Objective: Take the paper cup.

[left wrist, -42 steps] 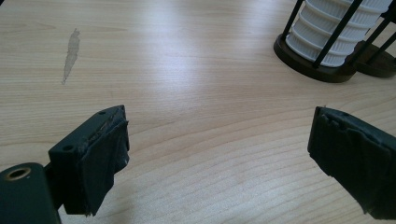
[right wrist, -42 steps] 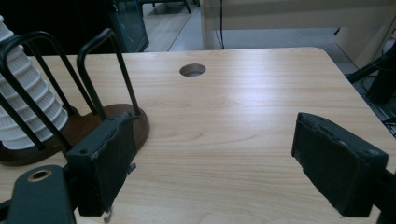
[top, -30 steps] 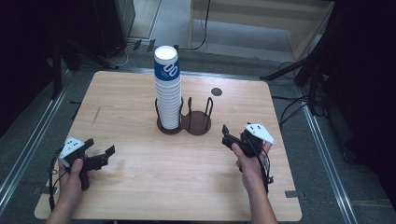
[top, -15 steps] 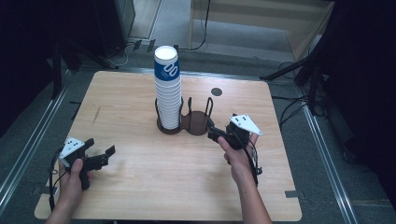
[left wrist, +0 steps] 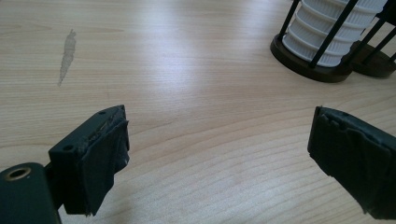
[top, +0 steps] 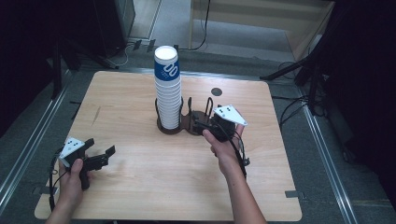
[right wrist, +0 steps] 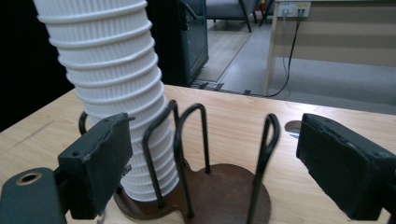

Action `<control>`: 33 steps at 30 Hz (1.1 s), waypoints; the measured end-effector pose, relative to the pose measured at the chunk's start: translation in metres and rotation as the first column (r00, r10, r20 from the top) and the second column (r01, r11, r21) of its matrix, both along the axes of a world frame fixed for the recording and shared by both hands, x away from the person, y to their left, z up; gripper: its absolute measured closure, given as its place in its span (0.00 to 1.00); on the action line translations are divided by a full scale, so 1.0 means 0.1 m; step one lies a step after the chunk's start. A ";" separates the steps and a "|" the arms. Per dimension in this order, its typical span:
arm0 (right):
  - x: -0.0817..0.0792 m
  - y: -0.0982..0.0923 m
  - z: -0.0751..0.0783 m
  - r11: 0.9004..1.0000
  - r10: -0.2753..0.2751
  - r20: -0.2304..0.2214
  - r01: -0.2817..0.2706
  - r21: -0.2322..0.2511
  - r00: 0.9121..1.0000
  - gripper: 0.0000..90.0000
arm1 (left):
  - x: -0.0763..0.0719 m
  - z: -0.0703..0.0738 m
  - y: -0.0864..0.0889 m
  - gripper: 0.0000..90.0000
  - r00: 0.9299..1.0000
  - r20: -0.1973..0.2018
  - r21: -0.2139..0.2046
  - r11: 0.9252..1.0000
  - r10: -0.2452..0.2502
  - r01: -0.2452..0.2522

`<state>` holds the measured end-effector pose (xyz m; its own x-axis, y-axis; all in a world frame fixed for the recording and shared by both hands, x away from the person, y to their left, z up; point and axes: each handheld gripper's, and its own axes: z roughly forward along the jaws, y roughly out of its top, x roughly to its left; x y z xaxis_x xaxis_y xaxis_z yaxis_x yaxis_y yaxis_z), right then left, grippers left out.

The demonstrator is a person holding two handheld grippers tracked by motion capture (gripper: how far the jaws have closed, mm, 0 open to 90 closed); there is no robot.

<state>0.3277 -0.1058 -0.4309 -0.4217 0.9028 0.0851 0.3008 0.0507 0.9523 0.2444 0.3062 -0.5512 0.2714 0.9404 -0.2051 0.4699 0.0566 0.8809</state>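
A tall stack of white ribbed cups (top: 168,93), its top cup banded in blue, stands in the left bay of a dark wire cup holder (top: 187,127). The holder's right bay is empty. My right gripper (top: 200,125) is at that empty bay, open. In the right gripper view my right gripper (right wrist: 215,126) frames the bay's wire loops (right wrist: 189,154), with the cup stack (right wrist: 112,70) to their left. My left gripper (top: 100,149) rests open near the table's front left. In the left gripper view my left gripper (left wrist: 219,119) has bare wood between its jaws and the cup stack (left wrist: 336,32) far off.
A round dark hole (top: 216,92) sits in the wooden table (top: 140,186) behind the holder. A grey scuff (top: 95,115) marks the wood at the left. Cables and dark stands lie on the floor beyond the far edge.
My right gripper has moved left and away from the person, rising a little, up to the holder's empty bay. The left gripper has stayed put.
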 end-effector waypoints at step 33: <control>0.20 0.57 0.34 0.993 0.077 0.036 -0.079 0.089 0.996 0.05 | 0.00 0.00 -0.01 0.07 1.000 0.004 0.000 1.000 -0.003 0.003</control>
